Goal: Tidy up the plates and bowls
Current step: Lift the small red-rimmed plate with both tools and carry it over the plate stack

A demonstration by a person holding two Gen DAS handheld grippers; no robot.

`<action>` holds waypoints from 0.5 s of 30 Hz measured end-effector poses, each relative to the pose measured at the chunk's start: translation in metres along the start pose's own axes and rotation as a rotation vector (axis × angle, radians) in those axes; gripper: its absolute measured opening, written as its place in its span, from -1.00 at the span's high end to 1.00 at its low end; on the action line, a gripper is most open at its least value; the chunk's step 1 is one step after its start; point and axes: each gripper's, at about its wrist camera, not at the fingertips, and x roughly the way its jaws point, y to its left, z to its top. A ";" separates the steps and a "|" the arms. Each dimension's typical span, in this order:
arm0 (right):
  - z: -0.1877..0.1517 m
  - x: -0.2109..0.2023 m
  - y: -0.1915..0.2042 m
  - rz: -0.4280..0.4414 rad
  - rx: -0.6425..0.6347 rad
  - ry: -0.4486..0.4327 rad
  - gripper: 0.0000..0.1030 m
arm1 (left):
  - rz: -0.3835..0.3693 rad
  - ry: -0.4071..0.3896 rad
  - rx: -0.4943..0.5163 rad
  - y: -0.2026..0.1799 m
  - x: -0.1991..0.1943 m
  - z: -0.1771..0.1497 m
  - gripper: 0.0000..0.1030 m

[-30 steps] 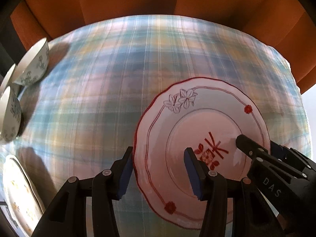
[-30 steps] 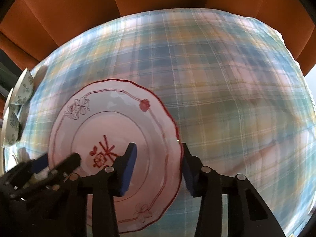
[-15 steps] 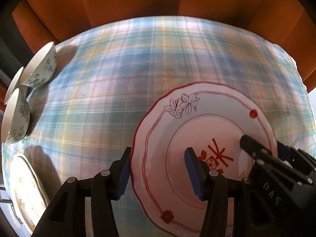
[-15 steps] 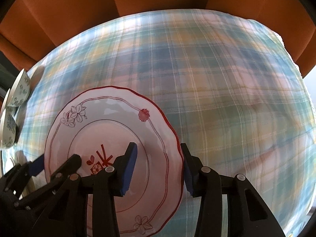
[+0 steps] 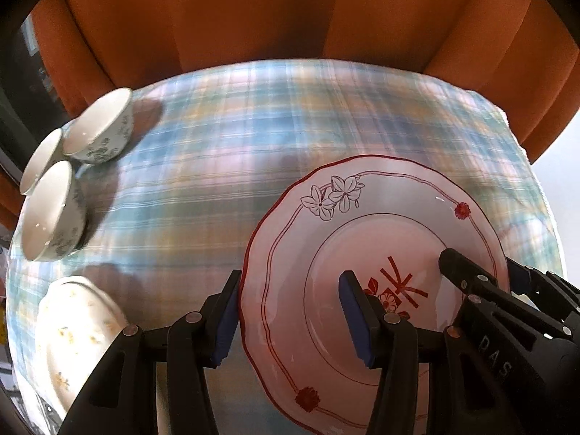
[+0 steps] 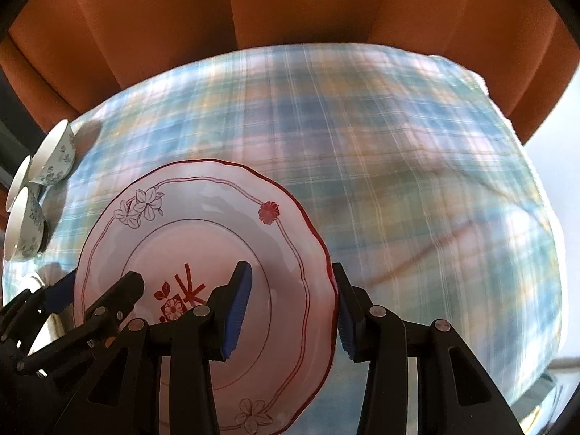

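Since a second ago, more of the table is being brought into view: the red-rimmed plate (image 5: 366, 253) is being lifted up off the plaid tablecloth (image 5: 224, 152) by both tongs together, and a third bowl plus more of the cream plate (image 5: 72, 333) are now being shown at the left edge. That red-rimmed plate is being held from opposite sides, kinda tilted, above the cloth and right of centre in the left wrist view. Its left rim is being pinched by the left tongs (image 5: 290, 315), jaws partly open, one blue pad outside the rim and the other over the well. Its right rim is being gripped the same way by the right tongs (image 6: 290, 301), also partly open. Three blue-patterned bowls (image 5: 98, 134) are being kept bunched together at the far left corner of the table, well apart from the lifted plate, with the cream plate sitting nearer, beside the left tongs. Orange curtains (image 5: 253, 18) are being seen behind everything.
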 end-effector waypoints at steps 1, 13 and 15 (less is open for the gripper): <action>-0.003 -0.006 0.007 -0.006 -0.003 -0.007 0.09 | -0.003 -0.006 0.002 0.004 -0.004 -0.001 -0.02; -0.038 -0.055 0.089 -0.041 -0.013 -0.062 0.09 | -0.035 -0.059 0.003 0.086 -0.049 -0.029 -0.02; -0.044 -0.060 0.106 -0.042 -0.019 -0.070 0.09 | -0.034 -0.062 -0.003 0.099 -0.055 -0.034 -0.02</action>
